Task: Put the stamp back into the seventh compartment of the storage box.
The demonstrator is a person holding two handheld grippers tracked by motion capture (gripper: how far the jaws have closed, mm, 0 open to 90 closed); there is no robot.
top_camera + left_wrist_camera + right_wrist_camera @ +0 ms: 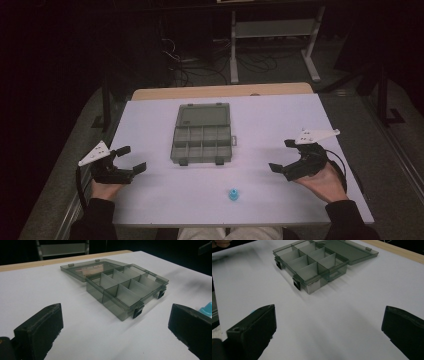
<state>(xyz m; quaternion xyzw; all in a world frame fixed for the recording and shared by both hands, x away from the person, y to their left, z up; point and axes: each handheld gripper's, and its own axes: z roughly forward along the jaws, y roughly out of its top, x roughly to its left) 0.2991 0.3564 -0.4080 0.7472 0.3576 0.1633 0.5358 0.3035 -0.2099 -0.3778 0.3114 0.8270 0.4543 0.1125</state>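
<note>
A smoky-grey clear compartment box (202, 136) lies in the middle of the white table (280, 115), its lid folded flat on the far side and its several compartments empty. A small blue plastic piece (233, 194) stands near the front edge, between my hands. My left gripper (132, 158) rests open at the left, jaws wide apart and pointing toward the box (125, 287); the blue piece (206, 308) peeks past its right jaw. My right gripper (281, 155) rests open at the right, also facing the box (312, 262). Nothing sits between either pair of jaws.
A wooden strip (220, 91) runs along the table's far edge. Beyond it, on the dark floor, stand a white desk frame (272, 40) and cables. A hand (222, 243) shows at the top left of the right gripper view.
</note>
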